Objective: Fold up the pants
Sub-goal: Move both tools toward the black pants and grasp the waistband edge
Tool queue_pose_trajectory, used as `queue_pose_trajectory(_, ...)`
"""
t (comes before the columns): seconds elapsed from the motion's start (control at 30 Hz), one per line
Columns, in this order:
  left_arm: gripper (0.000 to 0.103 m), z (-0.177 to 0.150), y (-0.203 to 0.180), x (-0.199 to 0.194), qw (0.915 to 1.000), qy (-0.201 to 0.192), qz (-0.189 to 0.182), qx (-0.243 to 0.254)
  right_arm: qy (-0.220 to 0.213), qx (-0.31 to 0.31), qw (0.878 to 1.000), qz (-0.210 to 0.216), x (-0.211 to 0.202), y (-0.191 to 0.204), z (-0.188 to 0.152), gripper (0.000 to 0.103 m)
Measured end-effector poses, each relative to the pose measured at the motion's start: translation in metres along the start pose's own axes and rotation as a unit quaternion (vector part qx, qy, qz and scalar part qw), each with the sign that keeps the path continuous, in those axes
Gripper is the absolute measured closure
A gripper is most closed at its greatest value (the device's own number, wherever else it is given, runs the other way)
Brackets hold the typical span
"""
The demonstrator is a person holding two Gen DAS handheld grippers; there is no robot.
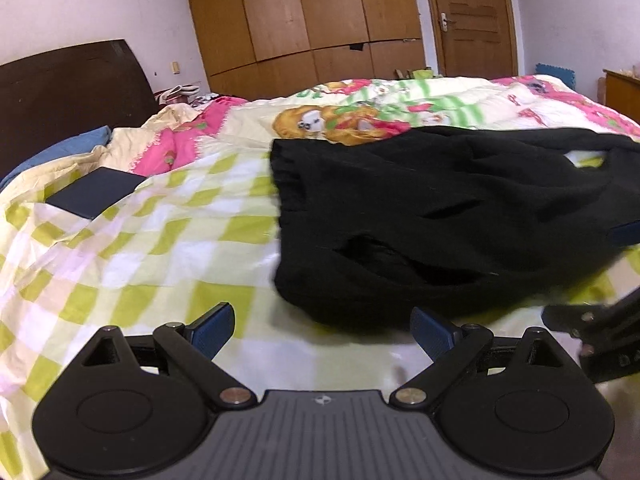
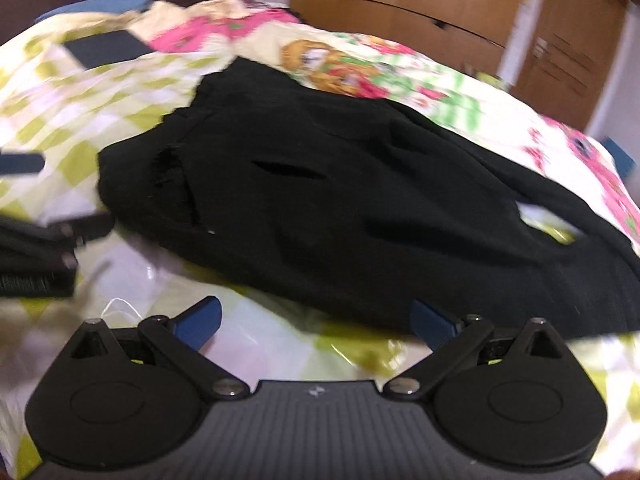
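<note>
Checked bedsheet (image 1: 120, 248), black pants (image 1: 440, 208) just beyond both grippers' spread, empty fingers (image 1: 212, 330)

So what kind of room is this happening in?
Most likely a home bedroom: black pants lie on a bed with a colourful quilt, there is a dark headboard, and a wooden wardrobe stands beside a door.

Wooden wardrobe (image 1: 304, 20), door (image 1: 476, 20), white walls (image 1: 80, 4); dark headboard (image 1: 68, 84), patterned bedspread (image 1: 160, 220).

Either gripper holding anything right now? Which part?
Nothing held. Left gripper and right gripper are both open, just short of the crumpled black fabric pants on the bed.
</note>
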State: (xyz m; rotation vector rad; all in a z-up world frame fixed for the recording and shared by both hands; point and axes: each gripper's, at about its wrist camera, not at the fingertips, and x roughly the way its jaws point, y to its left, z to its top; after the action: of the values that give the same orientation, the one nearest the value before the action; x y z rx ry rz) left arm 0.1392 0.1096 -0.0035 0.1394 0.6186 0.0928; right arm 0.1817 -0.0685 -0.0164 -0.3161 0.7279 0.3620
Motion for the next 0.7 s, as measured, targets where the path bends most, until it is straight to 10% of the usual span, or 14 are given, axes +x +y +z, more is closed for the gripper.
queue_pose_trajectory(0.3,0.0,0.016,0.002,0.049,0.9964,0.011,-0.047,0.07,-0.006,-0.069,0.997,0.038,0.028,0.01,0.012,0.009)
queue_pose_trajectory(0.5,0.028,0.01,0.0,0.062,0.9926,0.04,-0.064,0.094,0.01,-0.086,0.993,0.075,0.047,0.008,0.019,0.026)
queue_pose_trajectory(0.7,0.047,0.015,0.004,0.064,0.9921,0.055,-0.073,0.086,0.025,-0.105,0.99,0.096,0.044,0.019,0.026,0.067)
